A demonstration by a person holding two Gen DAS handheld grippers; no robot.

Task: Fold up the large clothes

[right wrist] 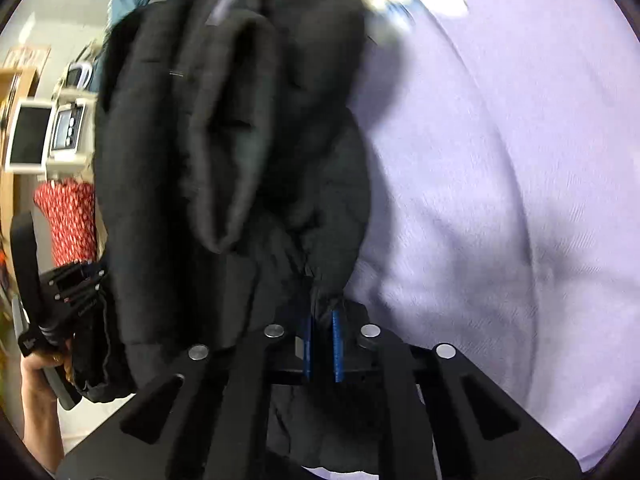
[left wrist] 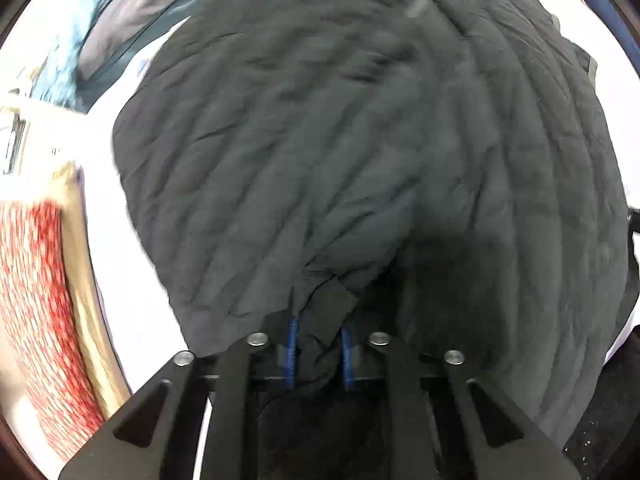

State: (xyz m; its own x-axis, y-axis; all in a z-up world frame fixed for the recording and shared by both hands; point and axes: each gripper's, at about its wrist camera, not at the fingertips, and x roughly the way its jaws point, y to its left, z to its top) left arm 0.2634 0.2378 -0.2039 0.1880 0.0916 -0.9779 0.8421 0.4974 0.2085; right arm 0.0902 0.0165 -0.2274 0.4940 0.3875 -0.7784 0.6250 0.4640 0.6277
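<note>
A large black quilted jacket (left wrist: 340,140) lies spread over a pale lilac sheet (left wrist: 108,216). My left gripper (left wrist: 320,350) is shut on a bunched edge of the jacket, dark fabric pinched between its blue pads. In the right wrist view the same black jacket (right wrist: 224,128) hangs in folds, and my right gripper (right wrist: 322,346) is shut on a gathered bit of its cloth. The left gripper (right wrist: 76,292) shows at the left edge there, held by a hand (right wrist: 38,380), with jacket fabric draped over it.
The lilac sheet (right wrist: 500,200) fills the right side. A red-and-white patterned cloth (left wrist: 36,300) lies at the left beside a beige edge (left wrist: 84,280). A teal garment (left wrist: 64,68) lies at the far left. Shelves with white devices (right wrist: 28,140) stand beyond.
</note>
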